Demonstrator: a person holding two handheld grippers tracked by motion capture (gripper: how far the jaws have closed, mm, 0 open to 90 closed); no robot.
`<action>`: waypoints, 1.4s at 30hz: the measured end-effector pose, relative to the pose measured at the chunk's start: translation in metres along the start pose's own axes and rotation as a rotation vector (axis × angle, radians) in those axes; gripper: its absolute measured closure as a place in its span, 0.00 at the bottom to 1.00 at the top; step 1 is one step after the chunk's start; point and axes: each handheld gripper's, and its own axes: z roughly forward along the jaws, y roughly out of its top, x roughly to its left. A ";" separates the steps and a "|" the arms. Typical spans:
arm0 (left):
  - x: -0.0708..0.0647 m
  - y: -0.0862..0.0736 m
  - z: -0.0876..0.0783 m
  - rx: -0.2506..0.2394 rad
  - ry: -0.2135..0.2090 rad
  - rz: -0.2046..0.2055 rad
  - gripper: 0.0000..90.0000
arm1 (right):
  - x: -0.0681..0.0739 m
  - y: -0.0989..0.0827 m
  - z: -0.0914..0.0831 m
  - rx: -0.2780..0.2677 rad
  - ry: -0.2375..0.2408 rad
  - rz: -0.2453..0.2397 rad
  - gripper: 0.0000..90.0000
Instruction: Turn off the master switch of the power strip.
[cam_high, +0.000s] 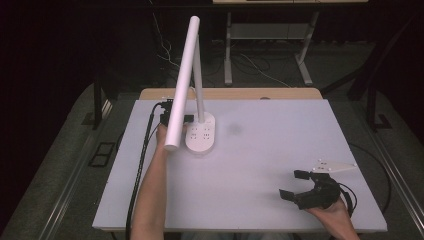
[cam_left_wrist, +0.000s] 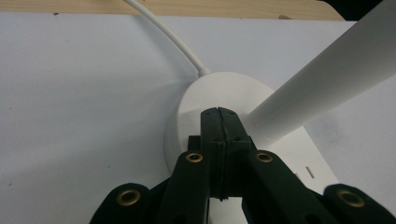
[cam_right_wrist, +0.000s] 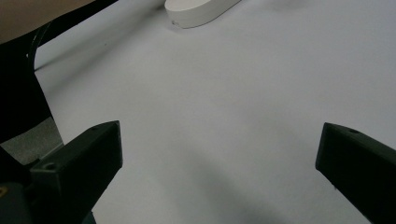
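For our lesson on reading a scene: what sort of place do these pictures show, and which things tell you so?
Probably a lab or recording workspace: a white-topped table bearing just a white desk lamp, hand-held grippers, the right gripper with open jaws, and loose cables on the dark carpeted floor behind.

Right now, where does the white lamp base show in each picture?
High view: lamp base left of centre on the table, by the left gripper.
Left gripper view: centre, just past the shut jaws.
Right gripper view: top edge, middle.
Shared landmark: the white table.
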 end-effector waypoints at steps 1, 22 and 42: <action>0.000 0.000 0.000 -0.002 -0.001 -0.008 1.00 | 0.000 0.000 0.000 0.000 0.000 0.000 0.00; 0.000 0.004 0.003 0.043 -0.027 -0.075 1.00 | 0.002 0.000 0.001 0.011 0.003 -0.003 0.00; -0.008 0.009 0.005 0.085 0.024 -0.048 1.00 | 0.003 -0.001 -0.001 0.004 0.003 -0.003 0.00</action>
